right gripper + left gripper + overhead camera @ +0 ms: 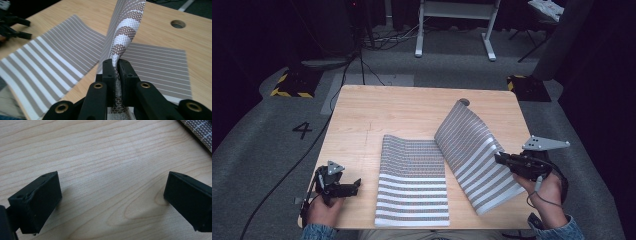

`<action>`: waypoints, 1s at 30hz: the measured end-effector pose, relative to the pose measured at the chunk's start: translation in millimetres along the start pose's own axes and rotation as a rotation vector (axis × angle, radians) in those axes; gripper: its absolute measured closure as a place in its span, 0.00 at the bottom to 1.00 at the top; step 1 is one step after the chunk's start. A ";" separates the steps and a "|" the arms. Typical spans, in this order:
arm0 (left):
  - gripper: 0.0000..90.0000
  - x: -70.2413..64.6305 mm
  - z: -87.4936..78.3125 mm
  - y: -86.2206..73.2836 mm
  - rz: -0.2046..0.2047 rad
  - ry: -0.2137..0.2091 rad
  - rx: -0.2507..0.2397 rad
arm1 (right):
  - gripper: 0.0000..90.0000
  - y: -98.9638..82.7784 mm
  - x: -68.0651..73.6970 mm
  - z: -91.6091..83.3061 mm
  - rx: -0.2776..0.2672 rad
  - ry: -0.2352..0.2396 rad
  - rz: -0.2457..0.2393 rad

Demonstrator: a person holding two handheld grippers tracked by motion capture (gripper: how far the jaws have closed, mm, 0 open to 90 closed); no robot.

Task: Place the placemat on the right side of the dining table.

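Observation:
A grey and white striped woven mat (412,185) lies on the wooden table (387,110). Its left part rests flat in the middle. The right part (472,150) is raised off the table and slopes up toward the far right. My right gripper (499,160) is shut on that raised part's right edge, and the weave (125,32) is pinched between the jaws of my right gripper (117,67). At the front left, my left gripper (357,186) rests low over bare wood. Nothing is between the wide-open jaws of the left gripper (112,192), and a corner of the mat (200,130) lies ahead.
A round hole (464,101) is cut in the table near its far edge, just behind the raised mat. Beyond the table are a white desk frame (457,25), floor cables (362,65) and two yellow-black blocks (294,82). Bare wood lies left of and behind the mat.

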State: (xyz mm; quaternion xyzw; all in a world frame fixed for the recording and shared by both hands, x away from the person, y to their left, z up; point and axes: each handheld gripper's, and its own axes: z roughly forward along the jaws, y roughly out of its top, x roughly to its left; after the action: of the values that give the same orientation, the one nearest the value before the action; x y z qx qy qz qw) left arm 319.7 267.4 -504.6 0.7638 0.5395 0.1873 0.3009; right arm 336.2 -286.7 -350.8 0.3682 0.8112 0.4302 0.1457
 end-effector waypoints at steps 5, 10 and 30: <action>0.02 0.0 0.0 0.0 0.000 0.000 0.000 | 0.94 7.7 15.9 0.1 -0.003 0.054 -0.025; 0.02 0.0 0.0 0.0 0.000 0.000 0.000 | 0.93 11.3 38.1 5.2 0.003 0.093 -0.073; 0.02 0.0 0.0 0.0 0.000 0.000 0.000 | 0.48 3.8 44.0 15.2 -0.080 0.191 -0.049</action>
State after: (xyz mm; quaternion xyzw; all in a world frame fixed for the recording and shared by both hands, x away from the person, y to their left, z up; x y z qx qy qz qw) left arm 319.7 267.4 -504.6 0.7638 0.5394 0.1873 0.3010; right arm 316.2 -244.6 -353.1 0.2993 0.8123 0.4918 0.0929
